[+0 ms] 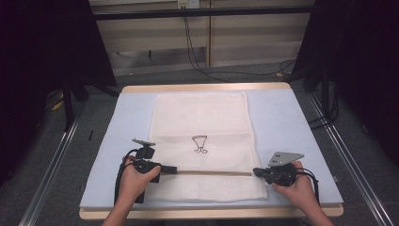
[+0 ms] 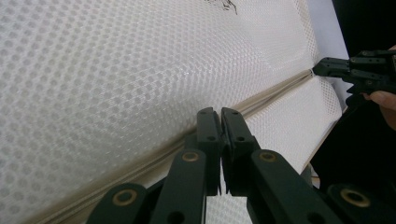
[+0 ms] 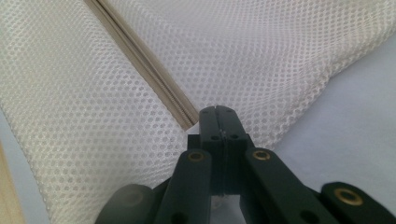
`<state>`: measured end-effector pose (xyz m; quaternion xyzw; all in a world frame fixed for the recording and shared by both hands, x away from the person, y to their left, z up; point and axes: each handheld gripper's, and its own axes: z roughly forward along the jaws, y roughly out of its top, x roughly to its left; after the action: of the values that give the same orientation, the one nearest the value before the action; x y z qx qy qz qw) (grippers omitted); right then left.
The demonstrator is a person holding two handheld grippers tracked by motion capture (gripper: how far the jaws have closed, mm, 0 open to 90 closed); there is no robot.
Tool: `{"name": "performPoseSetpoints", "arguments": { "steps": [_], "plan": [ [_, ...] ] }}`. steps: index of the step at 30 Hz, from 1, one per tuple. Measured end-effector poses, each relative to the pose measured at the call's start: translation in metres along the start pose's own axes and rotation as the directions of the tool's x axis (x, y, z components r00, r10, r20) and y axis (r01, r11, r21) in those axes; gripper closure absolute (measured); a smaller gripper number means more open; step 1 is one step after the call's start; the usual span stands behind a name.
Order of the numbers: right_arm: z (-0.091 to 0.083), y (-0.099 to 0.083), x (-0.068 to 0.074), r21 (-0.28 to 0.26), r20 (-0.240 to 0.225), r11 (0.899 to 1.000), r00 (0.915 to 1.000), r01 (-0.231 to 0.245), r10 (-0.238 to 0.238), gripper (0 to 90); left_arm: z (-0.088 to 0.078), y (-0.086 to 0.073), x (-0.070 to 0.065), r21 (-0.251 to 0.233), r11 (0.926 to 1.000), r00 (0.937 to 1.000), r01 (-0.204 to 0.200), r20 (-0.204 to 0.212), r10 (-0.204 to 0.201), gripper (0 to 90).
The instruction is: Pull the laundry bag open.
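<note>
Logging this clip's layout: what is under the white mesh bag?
The mesh bag lies flat on a pale blue mat over a wooden table. Whatever may be beneath the mesh or inside the bag is hidden.

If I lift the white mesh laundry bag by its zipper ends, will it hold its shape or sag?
The white mesh laundry bag will probably sag: thin open-weave netting, lying flat and already rippling near the right gripper. It looks light. The beige zipper is likely the firmest line, so it may droop between the right and left gripper.

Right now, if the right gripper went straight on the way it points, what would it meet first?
Probably the end of the zipper on the white mesh bag, right at the shut jaws of the right gripper; whether they already touch is unclear.
</note>
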<state>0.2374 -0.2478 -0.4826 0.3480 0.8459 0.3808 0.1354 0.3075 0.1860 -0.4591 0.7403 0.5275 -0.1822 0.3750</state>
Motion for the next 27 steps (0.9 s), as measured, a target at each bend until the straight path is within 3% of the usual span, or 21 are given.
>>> {"name": "performPoseSetpoints", "arguments": {
  "steps": [5,10,15,21,27],
  "plan": [
    [-0.0001,0.0000,0.0001,0.001,0.000,1.000,1.0000,-0.002,0.002,90.0,-0.0013,-0.0003,0.0005,0.004,0.9999,0.9996,-0.011,-0.027,0.011,87.3],
    [-0.0001,0.0000,0.0001,0.002,-0.001,1.000,1.0000,-0.003,0.003,90.0,-0.0076,-0.0025,0.0052,-0.007,1.0000,1.0000,-0.002,-0.002,0.002,87.3],
    [0.0000,0.0002,0.0002,0.002,0.000,1.000,1.0000,-0.002,0.002,90.0,-0.0070,-0.0020,0.0045,-0.005,0.9999,0.9996,-0.017,-0.021,0.017,87.3],
    [-0.0001,0.0001,-0.0001,0.002,0.002,1.000,1.0000,-0.001,0.001,90.0,-0.0076,-0.0026,0.0047,-0.011,0.9999,1.0000,0.002,-0.005,-0.002,87.3],
    [-0.0001,0.0000,0.0000,0.002,0.000,1.000,1.0000,-0.001,0.001,90.0,-0.0078,-0.0030,0.0059,-0.006,1.0000,1.0000,-0.004,-0.002,0.004,87.3]
  ]
}}
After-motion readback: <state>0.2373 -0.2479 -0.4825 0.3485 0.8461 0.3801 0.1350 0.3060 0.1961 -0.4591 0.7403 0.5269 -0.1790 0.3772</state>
